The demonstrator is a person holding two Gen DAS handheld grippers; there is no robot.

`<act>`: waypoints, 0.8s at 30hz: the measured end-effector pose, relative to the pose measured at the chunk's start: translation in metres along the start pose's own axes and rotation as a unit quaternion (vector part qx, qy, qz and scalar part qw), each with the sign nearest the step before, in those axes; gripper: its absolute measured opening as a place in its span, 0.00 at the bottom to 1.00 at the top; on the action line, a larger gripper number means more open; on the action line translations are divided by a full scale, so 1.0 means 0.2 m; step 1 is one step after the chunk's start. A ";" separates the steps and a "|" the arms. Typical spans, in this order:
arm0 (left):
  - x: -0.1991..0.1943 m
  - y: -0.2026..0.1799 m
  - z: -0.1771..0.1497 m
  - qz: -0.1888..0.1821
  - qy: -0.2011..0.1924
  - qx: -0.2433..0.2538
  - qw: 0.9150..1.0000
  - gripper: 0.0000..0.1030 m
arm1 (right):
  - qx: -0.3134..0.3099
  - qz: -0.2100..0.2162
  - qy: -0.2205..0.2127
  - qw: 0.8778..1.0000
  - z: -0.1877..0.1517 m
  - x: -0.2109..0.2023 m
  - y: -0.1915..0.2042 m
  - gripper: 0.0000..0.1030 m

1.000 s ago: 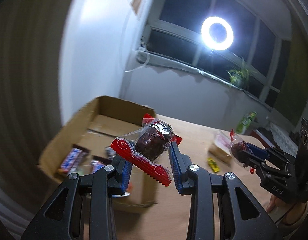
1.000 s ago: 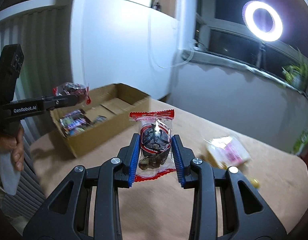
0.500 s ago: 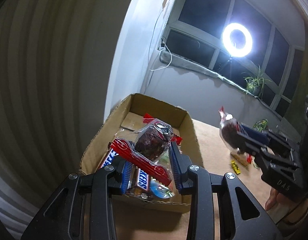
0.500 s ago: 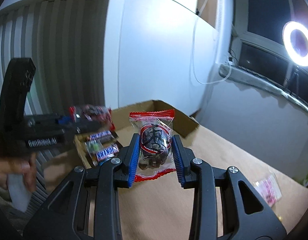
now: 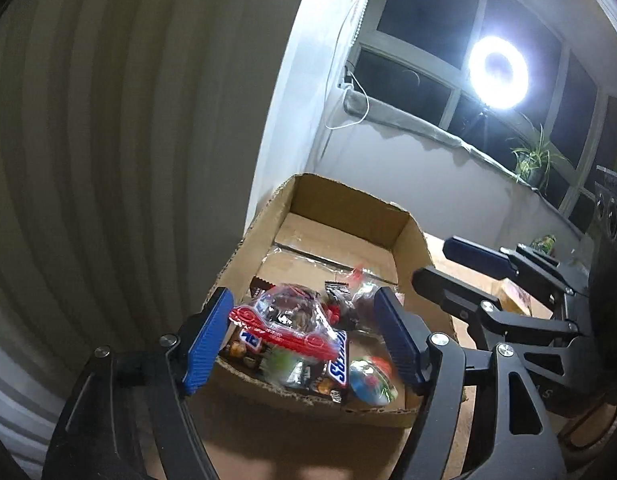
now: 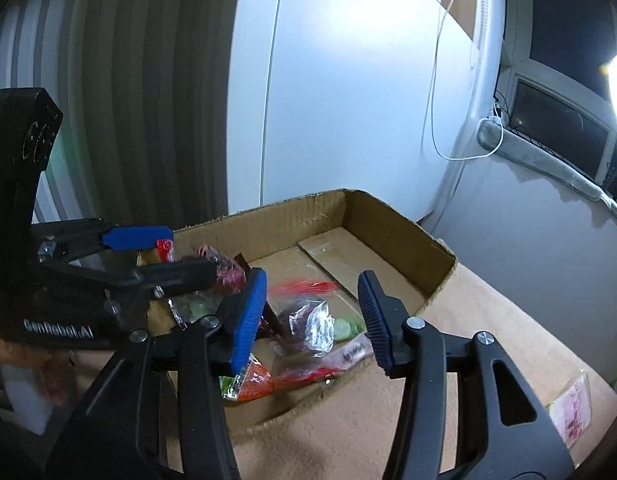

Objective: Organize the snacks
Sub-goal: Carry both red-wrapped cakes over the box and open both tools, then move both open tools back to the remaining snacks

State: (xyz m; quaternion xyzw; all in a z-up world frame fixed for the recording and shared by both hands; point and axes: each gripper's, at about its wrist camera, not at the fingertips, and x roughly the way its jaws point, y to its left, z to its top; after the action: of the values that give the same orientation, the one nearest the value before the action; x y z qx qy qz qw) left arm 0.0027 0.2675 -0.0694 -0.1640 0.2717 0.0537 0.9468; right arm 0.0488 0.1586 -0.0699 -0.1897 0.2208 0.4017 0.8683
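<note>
Two hand-held black claws with blue ribbed pads hover over the near end of an open brown cardboard box (image 5: 404,236) that sits on a tan table (image 6: 488,320).

The left claw (image 5: 304,340) stands wide open, its jaws having just been opening. Between its pads, but pressed by neither, lies a clear snack packet with red crimped edges and a dark filling (image 5: 284,316). The packet rests on the heap of sweets in the box, atop brown chocolate bars with blue lettering (image 5: 336,364).

The right claw (image 6: 312,320) is also released, its jaws having just been opening too. A second clear red-edged packet with a dark filling (image 6: 308,320) sits below and between its pads, blurred, among other wrappers inside the box. Neither pad touches it.

The far half of the box shows bare cardboard floor. A pink and white packet (image 6: 572,408) lies on the table, well to the right of the box.
</note>
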 end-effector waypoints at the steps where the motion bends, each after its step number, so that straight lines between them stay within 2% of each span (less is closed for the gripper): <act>1: 0.00 0.00 0.00 0.000 0.000 0.000 1.000 0.70 | 0.003 -0.002 0.001 1.000 -0.02 -0.01 -0.01 0.48; 8: -0.04 -0.02 0.00 0.002 -0.008 -0.001 1.000 0.70 | 0.021 -0.009 0.006 1.000 -0.11 -0.12 -0.03 0.50; 12: -0.07 -0.06 0.00 -0.005 -0.012 0.003 1.000 0.70 | 0.027 -0.018 0.008 0.999 -0.18 -0.19 -0.04 0.54; 24: -0.02 -0.49 -0.01 -0.050 0.004 0.074 0.996 0.70 | 0.079 -0.055 0.015 0.995 -0.43 -0.42 -0.29 0.55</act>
State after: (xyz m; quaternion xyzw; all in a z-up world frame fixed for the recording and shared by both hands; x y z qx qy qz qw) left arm 0.0157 0.1746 -0.0416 -0.1072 0.2698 -0.0144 0.9568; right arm 0.0257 0.0281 -0.0883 -0.1380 0.2538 0.3314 0.8982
